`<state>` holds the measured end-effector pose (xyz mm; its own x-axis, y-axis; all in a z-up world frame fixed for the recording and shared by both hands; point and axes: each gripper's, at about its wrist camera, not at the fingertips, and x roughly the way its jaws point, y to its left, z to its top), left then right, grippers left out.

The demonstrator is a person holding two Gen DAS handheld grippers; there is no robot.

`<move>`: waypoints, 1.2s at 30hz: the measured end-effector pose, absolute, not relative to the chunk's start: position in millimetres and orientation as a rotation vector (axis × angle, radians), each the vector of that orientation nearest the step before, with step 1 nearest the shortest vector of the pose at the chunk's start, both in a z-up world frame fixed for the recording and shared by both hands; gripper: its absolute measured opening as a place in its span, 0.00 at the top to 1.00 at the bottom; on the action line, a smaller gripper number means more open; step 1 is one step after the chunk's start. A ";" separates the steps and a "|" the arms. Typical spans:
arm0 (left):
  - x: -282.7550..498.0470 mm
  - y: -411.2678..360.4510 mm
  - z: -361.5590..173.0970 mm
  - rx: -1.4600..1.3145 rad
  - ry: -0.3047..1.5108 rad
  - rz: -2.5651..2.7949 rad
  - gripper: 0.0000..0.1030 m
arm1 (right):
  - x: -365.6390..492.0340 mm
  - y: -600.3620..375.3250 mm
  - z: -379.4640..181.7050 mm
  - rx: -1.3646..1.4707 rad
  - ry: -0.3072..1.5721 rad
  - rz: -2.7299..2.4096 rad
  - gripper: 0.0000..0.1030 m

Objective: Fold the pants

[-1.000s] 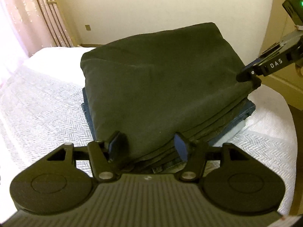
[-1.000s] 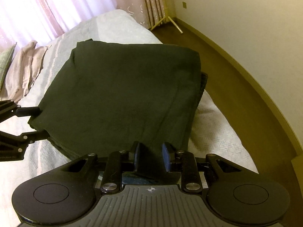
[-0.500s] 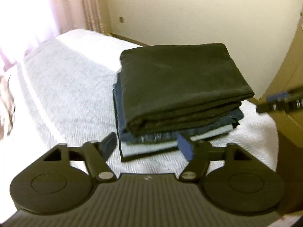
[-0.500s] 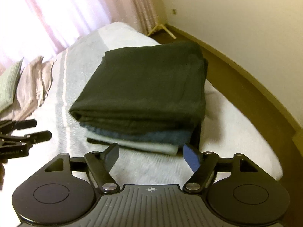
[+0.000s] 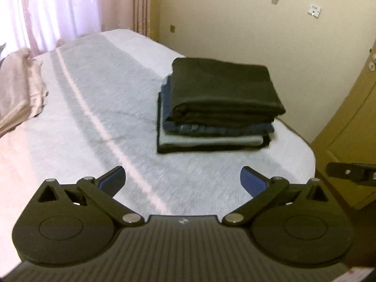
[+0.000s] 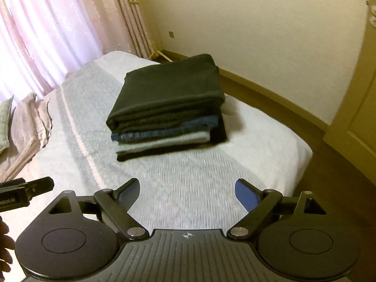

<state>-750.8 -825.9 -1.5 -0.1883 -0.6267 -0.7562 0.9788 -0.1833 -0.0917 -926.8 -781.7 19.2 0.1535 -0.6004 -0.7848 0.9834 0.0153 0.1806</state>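
- Folded dark green pants [image 5: 223, 89] lie flat on top of a stack of folded garments, at the far right part of the bed [image 5: 98, 108], near its rounded foot corner.
- Below them in the stack: folded blue jeans [image 5: 211, 128], then a pale grey-blue folded garment [image 5: 209, 139], then a black garment [image 5: 211, 150] at the bottom, resting on the white herringbone bedspread.
- Left wrist view: the stack sits ahead and a little right of the left gripper [image 5: 182, 178], well apart from it; bare bedspread lies between the blue pads and the stack.
- Left gripper: jaws opening, spread wide, nothing between them, touching nothing.
- Right wrist view: same pants [image 6: 171, 89] ahead and slightly left of the right gripper [image 6: 186, 189], well apart, a strip of bedspread [image 6: 188, 176] in the gap.
- Right gripper: jaws opening, splayed wide, empty, clear of cloth.
- Each gripper shows at the edge of the other's view: right one [image 5: 352, 173] at the left camera's right edge over the floor, left one [image 6: 25, 191] at the right camera's left edge over the bed; from those glimpses alone I cannot tell their spread.
- Folded edges of the pants face the cameras; the top face looks smooth, corners roughly square with the stack below.
- Pinkish pillows [image 6: 30, 127] at the bed's left side; pink curtains [image 6: 47, 28] behind; cream wall [image 5: 235, 23] beyond the stack.
- Slight motion blur on the stack in both views.
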 end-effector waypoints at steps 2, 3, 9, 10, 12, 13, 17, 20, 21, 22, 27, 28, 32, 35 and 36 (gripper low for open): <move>-747.0 -812.6 3.0 0.699 0.716 -1.666 0.01 | -925.6 -771.6 24.5 0.836 0.599 -1.347 0.17; -746.1 -807.5 5.6 0.696 0.726 -1.672 0.01 | -924.5 -768.5 27.5 0.830 0.602 -1.349 0.17; -751.7 -791.0 18.5 0.671 0.768 -1.657 0.01 | -918.8 -762.2 35.6 0.795 0.629 -1.320 0.17; -753.6 -789.7 18.4 0.670 0.767 -1.652 0.01 | -918.0 -761.1 37.4 0.785 0.636 -1.314 0.17; -757.7 -788.0 21.0 0.662 0.770 -1.633 0.01 | -918.6 -758.1 42.5 0.765 0.638 -1.305 0.17; -760.6 -787.4 22.5 0.662 0.771 -1.619 0.01 | -919.4 -756.6 44.3 0.759 0.633 -1.301 0.17; -769.6 -783.2 28.6 0.658 0.760 -1.600 0.01 | -922.2 -754.5 48.8 0.736 0.627 -1.291 0.17; -776.4 -779.0 31.1 0.662 0.743 -1.593 0.01 | -923.6 -753.6 49.6 0.731 0.624 -1.276 0.17; -777.8 -777.7 32.4 0.664 0.739 -1.591 0.01 | -924.0 -753.3 49.1 0.728 0.625 -1.274 0.17; -779.6 -776.6 33.1 0.665 0.736 -1.589 0.01 | -924.5 -753.1 49.0 0.730 0.627 -1.272 0.17; -792.5 -772.9 35.6 0.686 0.713 -1.592 0.01 | -926.9 -753.6 50.0 0.723 0.629 -1.263 0.17; -794.4 -772.3 35.5 0.688 0.712 -1.593 0.01 | -927.1 -754.1 50.4 0.724 0.628 -1.262 0.17; -800.1 -771.6 34.4 0.692 0.716 -1.596 0.01 | -928.2 -755.6 50.4 0.728 0.622 -1.258 0.17; -802.5 -772.6 35.2 0.692 0.710 -1.597 0.01 | -929.4 -757.2 50.0 0.731 0.624 -1.258 0.17; -803.5 -773.1 35.3 0.691 0.709 -1.597 0.01 | -929.3 -757.6 49.8 0.733 0.625 -1.257 0.17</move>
